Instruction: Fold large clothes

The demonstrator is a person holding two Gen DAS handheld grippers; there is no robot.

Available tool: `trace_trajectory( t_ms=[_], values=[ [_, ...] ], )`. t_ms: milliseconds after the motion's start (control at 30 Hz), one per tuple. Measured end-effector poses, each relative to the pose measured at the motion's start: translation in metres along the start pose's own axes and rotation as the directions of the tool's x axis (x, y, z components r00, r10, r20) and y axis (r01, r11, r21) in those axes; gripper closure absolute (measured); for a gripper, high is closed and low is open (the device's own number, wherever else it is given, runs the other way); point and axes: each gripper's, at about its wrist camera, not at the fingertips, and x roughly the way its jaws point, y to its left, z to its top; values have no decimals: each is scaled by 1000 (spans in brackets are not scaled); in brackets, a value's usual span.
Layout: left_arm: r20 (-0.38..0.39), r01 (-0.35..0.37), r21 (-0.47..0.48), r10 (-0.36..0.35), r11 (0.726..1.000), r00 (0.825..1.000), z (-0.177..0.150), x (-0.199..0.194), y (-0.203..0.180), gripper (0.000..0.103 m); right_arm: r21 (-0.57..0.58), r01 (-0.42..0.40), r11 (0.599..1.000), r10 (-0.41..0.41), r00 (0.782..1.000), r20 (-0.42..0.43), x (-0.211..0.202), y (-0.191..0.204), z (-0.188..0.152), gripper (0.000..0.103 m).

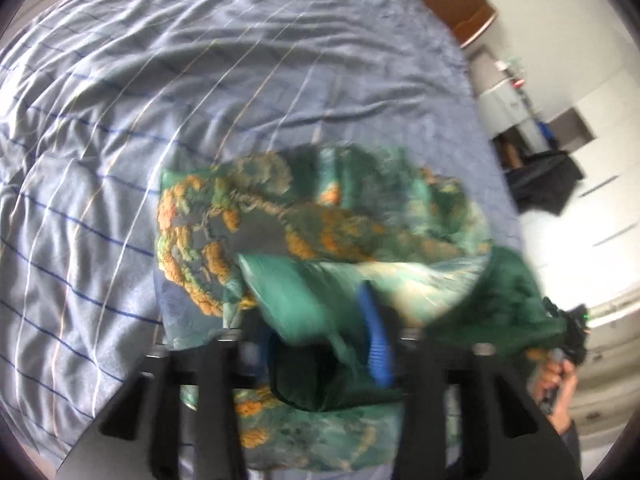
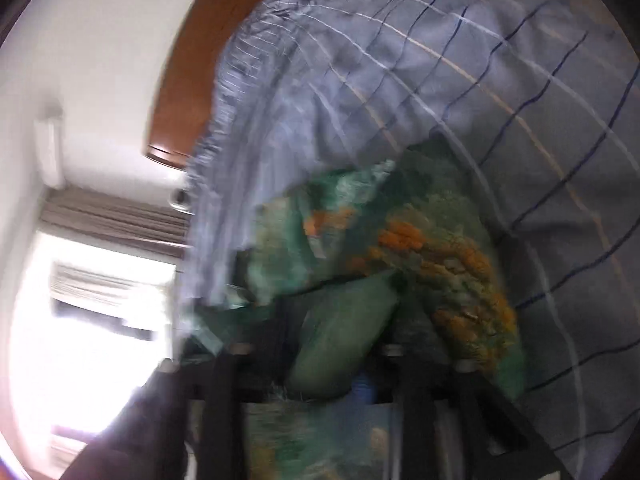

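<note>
Watching from the left wrist camera, we see the green garment [image 1: 320, 216], printed with orange and teal, lying bunched on the blue checked bedsheet [image 1: 200, 80], toward the near side of the bed and far from the wooden headboard [image 1: 460, 0]. The picture is smeared, so we go carefully.

The left gripper [image 1: 316, 320] sits over the near edge of that sheet. Its 2 blue fingers [image 1: 376, 344] stand well apart, and a dark green fold of the garment lies in the gap. We cannot see either pad pressing on the fold.

Off the sheet's right edge, the right gripper [image 1: 574, 330] shows small and dark, with a hand [image 1: 556, 384] on its grip just beneath. A stretch of dark green cloth runs from the heap on the sheet out to it. From its own camera, a pale green fold covers the space between its fingers, and with the blur we cannot tell how wide the jaws are or whether they pinch the cloth.

In that same view the garment rests on the sheet below the headboard, and a bright window [image 2: 100, 320] glares beyond the sheet's edge.
</note>
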Motion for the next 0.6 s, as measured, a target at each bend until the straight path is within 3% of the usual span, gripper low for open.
trace_trajectory(
  t_ms=[33,67,100,167,233,300,333,433,500,533,567,600],
  values=[
    [48,-29,7,28,1000,998,1,-14,2,11,-4,-30,1000,30,999,20,-9,4,4,31],
    [94,-54,12,52,998,994,2,-26,2,2,-16,-46,999,46,998,42,-17,8,9,15],
    [137,-65,25,61,998,989,2,-38,4,2,-34,-55,998,57,995,76,-29,13,14,12],
    [121,-40,65,32,997,992,2,-43,8,2,-58,-40,998,46,993,113,-43,20,21,11],
    [68,1,133,-10,991,998,-4,-39,10,2,-160,104,982,-83,988,134,-51,36,23,11],
    [-12,41,236,-39,971,999,-16,-21,2,2,-295,206,933,-176,977,123,-45,50,17,11],
    [-43,41,269,-31,962,999,-20,-11,-3,2,-389,254,886,-235,967,96,-34,59,7,11],
    [-45,-62,309,80,949,996,-16,27,-20,4,-497,320,806,-341,939,52,0,68,-12,11],
    [-18,-126,285,137,950,990,-10,45,-26,8,-512,384,768,-403,912,80,14,69,-17,11],
    [-23,-134,259,144,957,989,-7,53,-27,27,-506,419,754,-433,896,97,20,68,-17,11],
    [-33,-143,242,155,960,987,-6,57,-27,69,-498,444,745,-457,883,105,30,67,-17,13],
    [-37,-189,228,203,955,979,-6,60,-26,88,-499,452,740,-474,876,91,37,65,-18,20]
  ],
)
